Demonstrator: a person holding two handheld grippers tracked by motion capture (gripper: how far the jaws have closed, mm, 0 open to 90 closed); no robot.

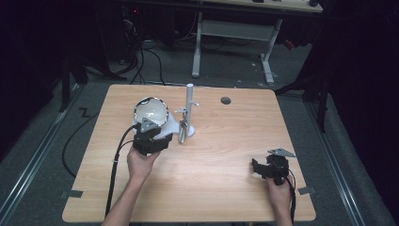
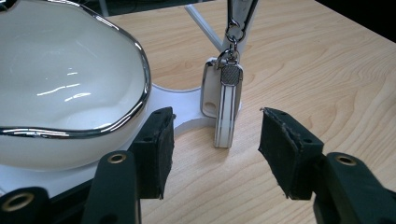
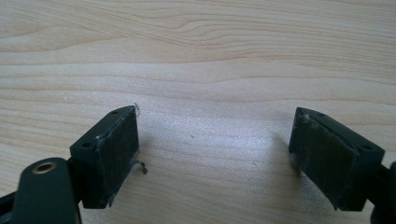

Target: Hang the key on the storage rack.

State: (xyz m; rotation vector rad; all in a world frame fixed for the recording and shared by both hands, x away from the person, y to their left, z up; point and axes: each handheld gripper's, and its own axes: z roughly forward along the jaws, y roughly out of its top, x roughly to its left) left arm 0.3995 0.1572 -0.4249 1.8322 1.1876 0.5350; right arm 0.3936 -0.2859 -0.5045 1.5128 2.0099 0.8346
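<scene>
Black pads of the left claw stand spread and empty just short of the car key fob hanging from the white stand beside the porcelain bowl, so a careless nudge could swing it, while the right claw rests spread on the tabletop.

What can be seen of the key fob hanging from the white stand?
The key fob is a slim white remote with silver edging and a grey woven-pattern tab at its top. It hangs upright by a metal clasp from the white stand, its lower end at the stand's white base; whether it touches cannot be told. The white bowl sits beside it. The left gripper stands open just short of it, without touching.
</scene>
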